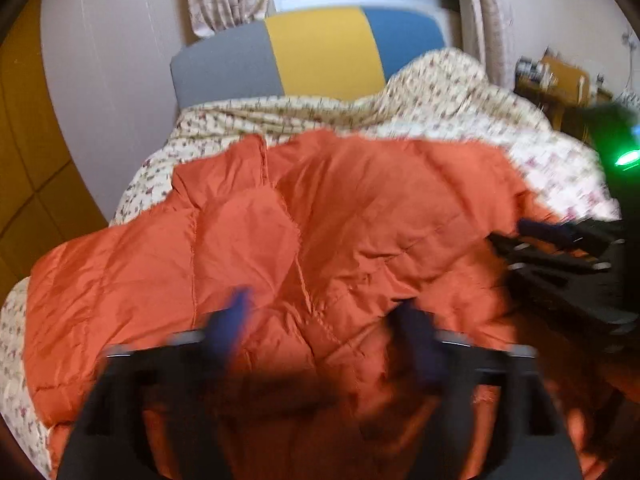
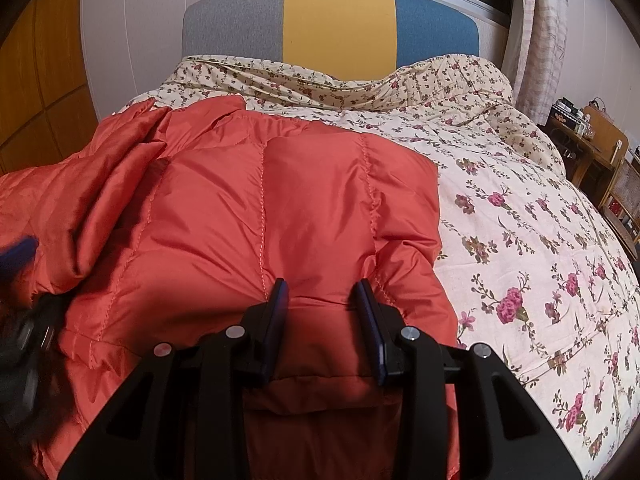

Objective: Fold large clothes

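Observation:
A quilted orange puffer jacket (image 1: 320,208) lies spread across the bed, bunched at its left side in the right wrist view (image 2: 248,200). My left gripper (image 1: 326,326) hovers just over the jacket with its blue-padded fingers (image 1: 236,316) wide apart and only flat fabric below the gap; the picture is blurred. My right gripper (image 2: 322,294) is shut on a puffy fold at the jacket's near right hem, the fabric bulging up between the pads (image 2: 366,300). It also shows at the right edge of the left wrist view as the right gripper (image 1: 560,248).
A floral quilt (image 2: 520,240) covers the bed (image 1: 460,92). A grey, yellow and blue headboard (image 2: 340,28) stands under a curtained window. Wooden furniture with small items (image 2: 600,148) sits to the right. A wooden wardrobe (image 2: 40,80) is on the left.

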Motion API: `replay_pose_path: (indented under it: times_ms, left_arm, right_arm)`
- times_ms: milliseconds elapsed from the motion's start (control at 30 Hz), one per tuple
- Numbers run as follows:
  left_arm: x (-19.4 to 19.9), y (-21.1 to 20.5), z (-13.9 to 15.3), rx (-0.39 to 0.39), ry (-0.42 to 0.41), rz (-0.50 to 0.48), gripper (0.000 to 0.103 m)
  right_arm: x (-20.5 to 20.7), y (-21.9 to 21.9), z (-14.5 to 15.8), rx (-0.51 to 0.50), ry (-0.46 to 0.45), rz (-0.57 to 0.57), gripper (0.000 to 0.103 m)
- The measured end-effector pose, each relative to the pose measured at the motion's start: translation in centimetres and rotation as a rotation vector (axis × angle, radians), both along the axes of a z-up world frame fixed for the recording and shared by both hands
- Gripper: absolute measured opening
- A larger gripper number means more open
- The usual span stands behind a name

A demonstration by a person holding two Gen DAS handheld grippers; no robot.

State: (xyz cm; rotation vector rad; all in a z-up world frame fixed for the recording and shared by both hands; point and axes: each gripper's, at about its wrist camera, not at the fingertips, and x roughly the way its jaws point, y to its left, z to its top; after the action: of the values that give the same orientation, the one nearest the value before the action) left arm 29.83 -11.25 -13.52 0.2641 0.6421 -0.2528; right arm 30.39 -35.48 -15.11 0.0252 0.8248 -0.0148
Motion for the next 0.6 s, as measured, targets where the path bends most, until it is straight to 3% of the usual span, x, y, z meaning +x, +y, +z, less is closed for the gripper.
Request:
replay_pose_path:
  times_ms: [133,267,400,600]
  left_arm:
    - [-2.7,1.8,2.3,-0.109,-0.041,-0.034,0.096]
    - [-4.0,5.0,4.0,-0.183,-0.075,0.042,0.096]
    - [-4.7,10.7,5.5,-0.259,-0.138,0.223,0.096]
    - [-4.2,20.8,6.4,-0.392,-0.167,0.571,0.096]
  right_arm:
    - [0.0,0.0,0.0,0.003,-0.001,0.0,0.035]
    - [-0.2,-0.2,0.2,0.009,-0.012,-0.003,0.035]
    - [-0.7,-0.2,0.9,0.01,-0.053,-0.006,0.042]
    - [-2.9,0.2,4.2,0.044,-0.213,0.043,0.043]
